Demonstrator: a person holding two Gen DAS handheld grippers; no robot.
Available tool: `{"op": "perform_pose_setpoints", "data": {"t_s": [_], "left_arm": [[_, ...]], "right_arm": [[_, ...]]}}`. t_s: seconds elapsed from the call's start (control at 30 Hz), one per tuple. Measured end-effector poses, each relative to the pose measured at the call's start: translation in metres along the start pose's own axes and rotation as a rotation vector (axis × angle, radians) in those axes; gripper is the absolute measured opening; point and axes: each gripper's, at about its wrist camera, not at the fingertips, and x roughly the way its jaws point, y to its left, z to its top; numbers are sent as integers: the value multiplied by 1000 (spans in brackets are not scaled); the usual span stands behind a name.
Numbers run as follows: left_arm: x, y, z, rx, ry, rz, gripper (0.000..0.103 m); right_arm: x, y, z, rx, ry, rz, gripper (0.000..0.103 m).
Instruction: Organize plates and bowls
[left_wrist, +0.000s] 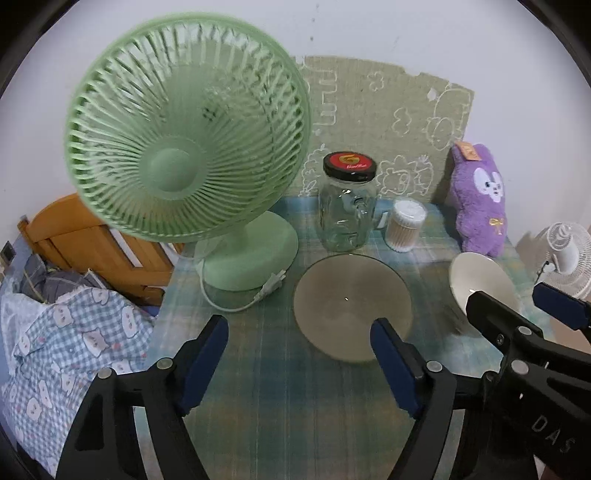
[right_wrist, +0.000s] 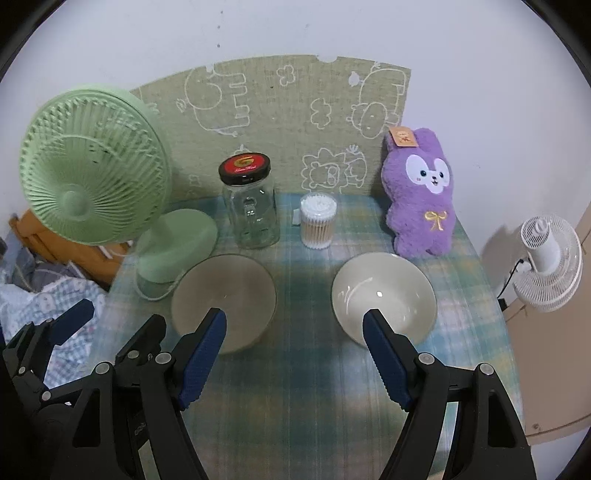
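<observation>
Right wrist view showed a green fan (right_wrist: 92, 166) at the table's (right_wrist: 295, 387) far left, with the grey bowl (right_wrist: 223, 295) just beside its base and the white bowl (right_wrist: 384, 295) well apart from it. Both the right gripper (right_wrist: 293, 332) and left gripper (left_wrist: 299, 339) hung with jaws apart and empty, short of the bowls. A clean pickup would likely mean straddling one rim squarely before closing.
</observation>
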Motion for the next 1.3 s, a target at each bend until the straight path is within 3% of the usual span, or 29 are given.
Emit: {"op": "perform_pose_setpoints", "data": {"t_s": [0.1, 0.37, 0.43, 0.63, 0.73, 0.8, 0.87, 1.0, 1.3], "left_arm": [[27, 1, 3, -8, 29, -25, 74], [77, -3, 3, 24, 47, -23, 73], [87, -4, 4, 20, 60, -22, 73], [115, -2, -3, 6, 117, -40, 64], [125, -1, -6, 19, 136, -32, 51], [127, -1, -7, 25, 134, -21, 43], [129, 1, -6, 24, 134, -12, 42], [134, 2, -5, 26, 155, -39, 22], [134, -2, -4, 41, 173, -37, 21]], "right_arm": [[23, 3, 5, -10, 5, 5, 79], [77, 8, 12, -21, 22, -4, 78], [89, 9, 13, -5, 35, -4, 68], [122, 11, 9, 5, 90, -1, 55], [133, 13, 6, 0, 111, -7, 43], [138, 12, 5, 11, 118, 0, 40], [140, 14, 4, 14, 115, 8, 36], [142, 22, 3, 2, 124, 36, 17], [140, 23, 2, 12, 146, 21, 17]]}}
